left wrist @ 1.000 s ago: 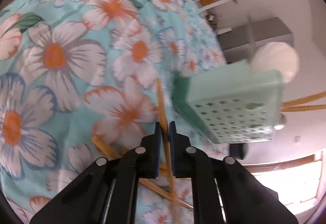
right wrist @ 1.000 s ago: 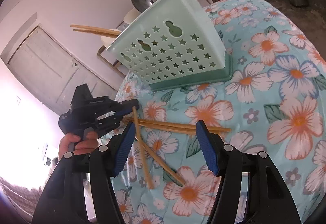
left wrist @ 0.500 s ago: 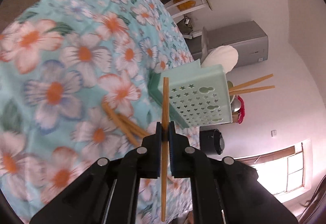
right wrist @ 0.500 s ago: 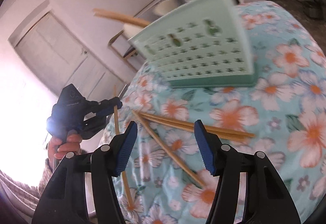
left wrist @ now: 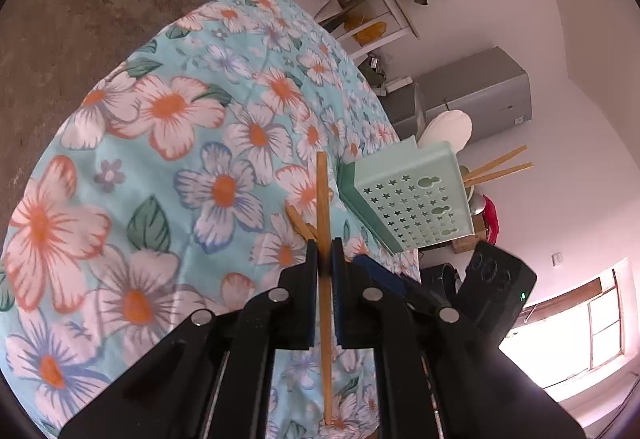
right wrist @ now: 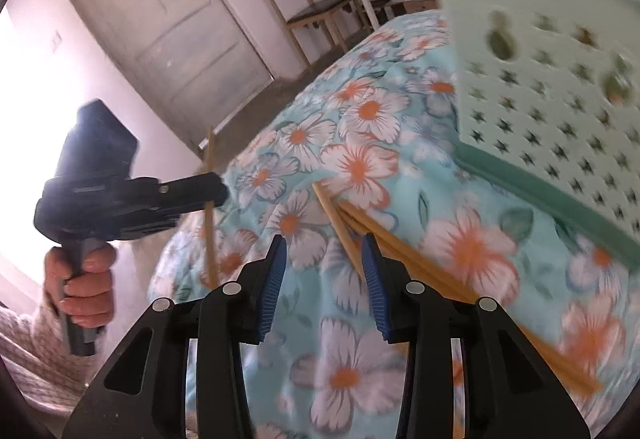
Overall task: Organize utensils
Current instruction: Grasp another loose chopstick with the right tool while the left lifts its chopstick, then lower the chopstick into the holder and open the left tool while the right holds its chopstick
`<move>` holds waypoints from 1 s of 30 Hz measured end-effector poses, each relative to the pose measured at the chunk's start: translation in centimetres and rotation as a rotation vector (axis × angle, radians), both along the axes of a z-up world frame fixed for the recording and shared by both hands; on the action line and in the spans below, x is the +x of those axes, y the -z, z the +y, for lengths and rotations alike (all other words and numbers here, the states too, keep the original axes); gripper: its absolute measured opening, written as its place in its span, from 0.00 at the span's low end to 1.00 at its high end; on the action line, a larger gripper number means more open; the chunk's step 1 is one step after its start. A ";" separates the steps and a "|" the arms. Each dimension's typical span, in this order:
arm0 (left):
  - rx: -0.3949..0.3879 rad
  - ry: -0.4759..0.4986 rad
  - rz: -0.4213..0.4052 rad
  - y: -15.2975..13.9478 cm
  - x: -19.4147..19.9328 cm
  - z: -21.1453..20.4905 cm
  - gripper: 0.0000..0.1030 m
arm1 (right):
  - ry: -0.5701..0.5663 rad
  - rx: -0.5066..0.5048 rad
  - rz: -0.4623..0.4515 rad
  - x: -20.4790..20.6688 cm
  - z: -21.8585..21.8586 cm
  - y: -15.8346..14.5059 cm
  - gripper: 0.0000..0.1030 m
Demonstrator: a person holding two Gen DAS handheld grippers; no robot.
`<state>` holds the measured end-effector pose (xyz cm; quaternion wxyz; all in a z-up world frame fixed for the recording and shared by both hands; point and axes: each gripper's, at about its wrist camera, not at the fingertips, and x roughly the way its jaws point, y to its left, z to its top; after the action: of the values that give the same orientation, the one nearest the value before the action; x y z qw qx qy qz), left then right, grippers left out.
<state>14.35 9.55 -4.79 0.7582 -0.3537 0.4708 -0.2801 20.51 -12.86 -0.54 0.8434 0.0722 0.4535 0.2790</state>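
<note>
**Over the floral table, one chopstick lifted, three lying loose**

Above the near edge of the table (left wrist: 168, 143), which is covered by a turquoise cloth printed with white and orange flowers, the left gripper (left wrist: 325, 259) has its fingers pressed together on a single wooden chopstick (left wrist: 322, 199). The stick runs through the pinch roughly upright in the left wrist view, its upper end above the fingertips and its lower end hanging below them, clear of the cloth. In the right wrist view the same gripper (right wrist: 218, 193) is seen from the side, held by a hand (right wrist: 82, 279) in a pale knitted sleeve, with the chopstick (right wrist: 209, 215) crossing its tips.

The right gripper (right wrist: 324, 259) hovers low over the cloth. Its blue-padded fingers (right wrist: 272, 279) are partly spread and have just been closing; one loose chopstick (right wrist: 340, 231) lies on the cloth between them, and the pads do not press on it. Two more chopsticks (right wrist: 420, 259) lie side by side on the cloth just beside it, running toward the right edge of the view.

A mint-green utensil holder (right wrist: 560, 99) with star-shaped holes stands farther along the table, beyond the loose sticks. In the left wrist view, the holder (left wrist: 416, 199) has two chopsticks (left wrist: 500, 167) already sticking out of its top.
</note>
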 end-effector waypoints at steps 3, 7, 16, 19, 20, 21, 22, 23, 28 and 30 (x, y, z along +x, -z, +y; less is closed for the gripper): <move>-0.009 -0.002 -0.001 0.5 -0.1 0.5 0.06 | -0.028 -0.059 0.004 0.7 1.0 0.6 0.35; -0.011 -0.004 -0.004 0.8 -0.1 0.7 0.06 | -0.055 -0.153 -0.024 0.8 2.6 1.1 0.28; -0.011 -0.011 -0.030 0.5 -0.3 0.8 0.06 | -0.021 -0.255 -0.116 0.0 2.7 -0.6 0.06; -0.006 -0.011 -0.046 0.1 -0.4 0.7 0.06 | 0.053 -0.189 -0.159 -0.2 0.3 -3.1 0.04; -0.005 -0.011 -0.051 0.0 -0.4 0.6 0.06 | 0.082 -0.162 -0.178 -0.4 -0.6 -4.1 0.04; -0.002 -0.011 -0.059 -0.2 -0.4 0.5 0.06 | 0.100 -0.141 -0.189 -0.5 -1.2 -4.8 0.04; -0.001 -0.011 -0.065 -0.4 -0.4 0.5 0.06 | 0.135 -0.102 -0.211 -0.9 -2.5 -6.0 0.04; -0.001 -0.010 -0.072 -0.6 -0.4 0.4 0.06 | 0.169 -0.062 -0.234 -1.5 -3.7 -7.1 0.04; 0.001 -0.008 -0.123 -2.3 -0.6 -0.3 0.05 | 0.301 0.064 -0.312 -4.1 -8.3 -10.2 0.04; 0.005 -0.004 -0.167 -3.6 -0.8 -0.8 0.05 | 0.353 0.085 -0.338 -5.5 -9.9 -10.7 0.04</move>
<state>13.54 8.71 -1.16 0.7962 -0.3279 0.4059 -0.3061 14.99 -22.78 10.20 0.9391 0.1379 0.2743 0.1540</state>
